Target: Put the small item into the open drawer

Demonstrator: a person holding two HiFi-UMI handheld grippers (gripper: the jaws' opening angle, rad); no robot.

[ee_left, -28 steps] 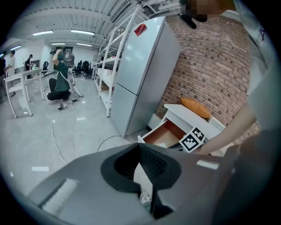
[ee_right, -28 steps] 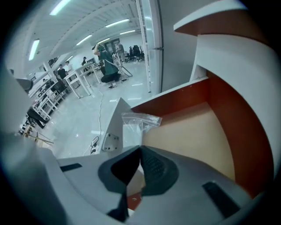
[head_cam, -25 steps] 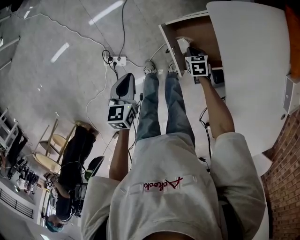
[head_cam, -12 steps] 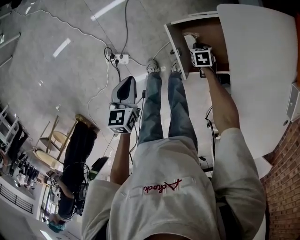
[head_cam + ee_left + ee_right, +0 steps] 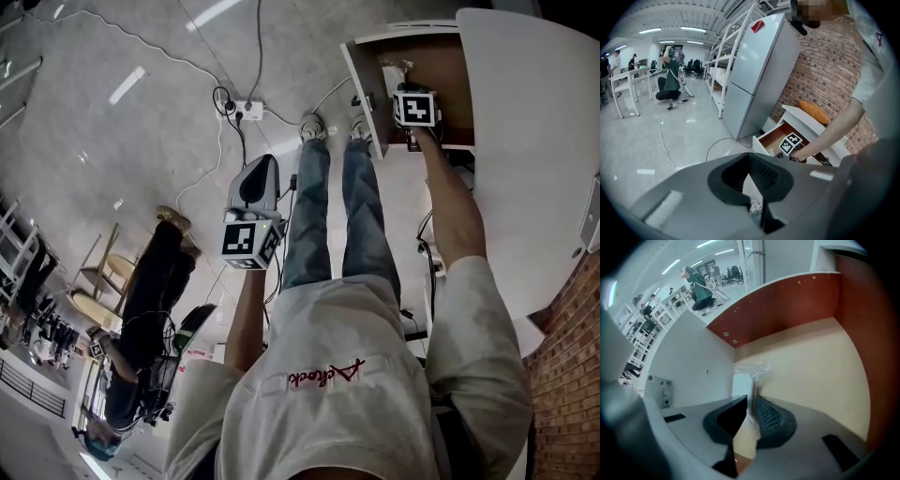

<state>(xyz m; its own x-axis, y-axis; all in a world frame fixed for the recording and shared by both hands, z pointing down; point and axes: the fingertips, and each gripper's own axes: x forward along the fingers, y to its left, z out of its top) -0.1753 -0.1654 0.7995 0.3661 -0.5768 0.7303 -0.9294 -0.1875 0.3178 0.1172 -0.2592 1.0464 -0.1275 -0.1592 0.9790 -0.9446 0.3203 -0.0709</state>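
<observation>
Plastic packet [image 5: 751, 376] pinched shut in the right hand-held gripper [image 5: 751, 416], close to the drawer [image 5: 811, 362] wall. It might cling to the pads on release. Left hand-held gripper [image 5: 752, 187] closed, empty.

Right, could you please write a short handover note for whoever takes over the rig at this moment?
Left gripper: jaws shut, empty, over the floor.
Right gripper: jaws shut on the clear packet, down inside the open drawer.
Done: packet brought into the drawer.
To do: open the jaws to release it, then lift out.
</observation>
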